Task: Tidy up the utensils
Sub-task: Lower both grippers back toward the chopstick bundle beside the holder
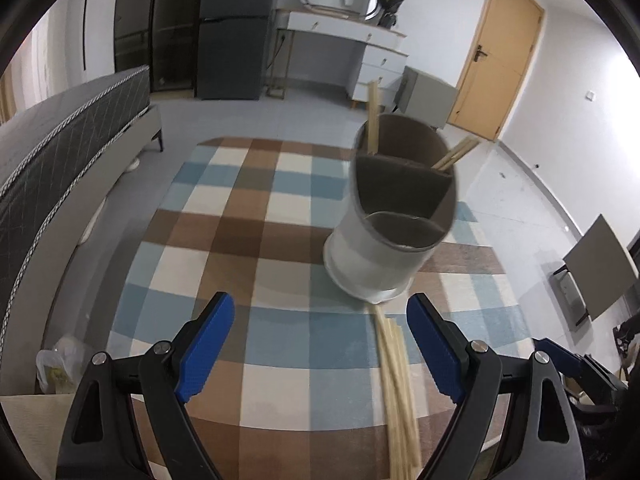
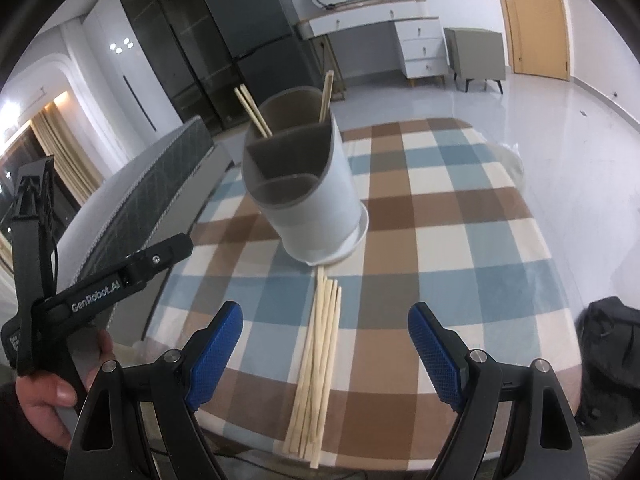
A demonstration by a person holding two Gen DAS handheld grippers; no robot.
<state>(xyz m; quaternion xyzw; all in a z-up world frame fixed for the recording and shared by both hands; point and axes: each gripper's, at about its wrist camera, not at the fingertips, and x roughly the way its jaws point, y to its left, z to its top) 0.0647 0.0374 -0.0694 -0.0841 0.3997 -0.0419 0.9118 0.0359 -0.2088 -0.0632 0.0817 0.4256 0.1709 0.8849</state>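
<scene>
A white utensil holder point(image 1: 384, 236) with brown-grey inner compartments stands on the checked tablecloth point(image 1: 248, 240). It also shows in the right wrist view point(image 2: 304, 192). Wooden chopsticks point(image 1: 374, 120) stand in its far compartment, at both ends point(image 2: 326, 96). A loose bundle of chopsticks point(image 2: 316, 364) lies on the cloth in front of the holder; it shows in the left wrist view too point(image 1: 396, 384). My left gripper point(image 1: 320, 344) is open and empty above the cloth, left of the bundle. My right gripper point(image 2: 326, 354) is open and empty, its fingers either side of the bundle.
The table edge is near in both views. A grey quilted bed point(image 1: 60, 140) lies to the left. A dark fridge point(image 2: 256, 32), a white desk point(image 2: 372, 24) and a wooden door point(image 1: 496, 64) stand behind. A black bag point(image 2: 608, 356) is on the floor at right.
</scene>
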